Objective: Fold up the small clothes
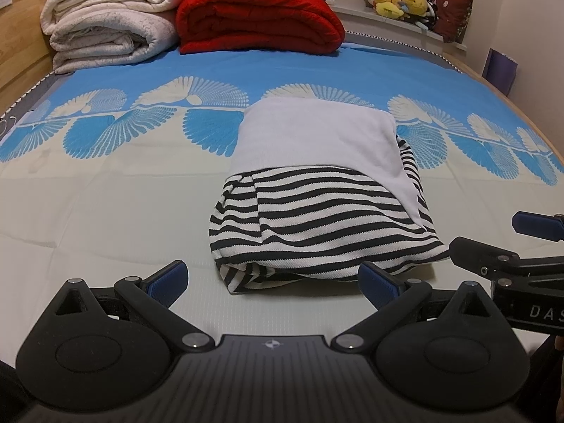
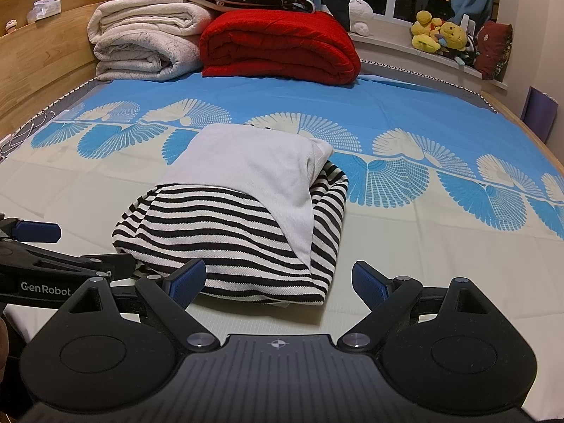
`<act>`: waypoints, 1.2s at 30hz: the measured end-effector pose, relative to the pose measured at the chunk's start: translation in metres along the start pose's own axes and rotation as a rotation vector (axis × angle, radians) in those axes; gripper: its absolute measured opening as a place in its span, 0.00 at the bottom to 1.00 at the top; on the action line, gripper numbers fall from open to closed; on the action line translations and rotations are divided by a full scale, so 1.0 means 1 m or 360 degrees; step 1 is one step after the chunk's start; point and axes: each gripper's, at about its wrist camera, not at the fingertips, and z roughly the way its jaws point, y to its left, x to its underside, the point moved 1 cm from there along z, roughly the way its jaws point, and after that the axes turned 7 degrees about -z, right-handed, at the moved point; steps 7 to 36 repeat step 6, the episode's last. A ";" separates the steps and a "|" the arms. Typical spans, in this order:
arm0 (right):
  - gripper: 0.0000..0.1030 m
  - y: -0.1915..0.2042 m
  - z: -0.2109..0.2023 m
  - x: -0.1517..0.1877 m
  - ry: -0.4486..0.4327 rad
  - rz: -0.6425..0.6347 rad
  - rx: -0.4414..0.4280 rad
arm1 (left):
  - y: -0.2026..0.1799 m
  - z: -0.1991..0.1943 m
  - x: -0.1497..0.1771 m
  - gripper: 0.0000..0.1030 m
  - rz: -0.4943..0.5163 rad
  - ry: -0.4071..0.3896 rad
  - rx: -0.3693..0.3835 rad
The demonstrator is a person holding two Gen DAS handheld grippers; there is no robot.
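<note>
Now both my left gripper (image 1: pixel 273 278) and right gripper (image 2: pixel 278 278) sit spread and empty, the garment (image 1: pixel 317 211) just ahead of them already in a compact fold; probably only tidying remains.

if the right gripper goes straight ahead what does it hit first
Probably the near edge of the striped garment; the open right gripper points at it, with only bare sheet between. Depth is unclear.

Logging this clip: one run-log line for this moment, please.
left gripper open, empty | right gripper open, empty | striped garment folded on bed, white cloth on top
</note>
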 end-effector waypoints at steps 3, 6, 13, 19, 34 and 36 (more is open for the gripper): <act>0.88 0.001 0.001 0.000 0.0001 -0.0001 0.0000 | -0.001 -0.001 0.000 0.99 0.0005 -0.0007 0.0003; 0.88 0.001 0.000 0.000 0.0001 0.0001 0.0001 | -0.001 0.000 0.000 0.99 0.0004 -0.0002 -0.0001; 0.88 0.001 0.000 0.000 0.0001 0.0001 0.0001 | -0.001 0.000 0.000 0.99 0.0004 -0.0002 -0.0001; 0.88 0.001 0.000 0.000 0.0001 0.0001 0.0001 | -0.001 0.000 0.000 0.99 0.0004 -0.0002 -0.0001; 0.88 0.001 0.000 0.000 0.0001 0.0001 0.0001 | -0.001 0.000 0.000 0.99 0.0004 -0.0002 -0.0001; 0.88 0.001 0.000 0.000 0.0001 0.0001 0.0001 | -0.001 0.000 0.000 0.99 0.0004 -0.0002 -0.0001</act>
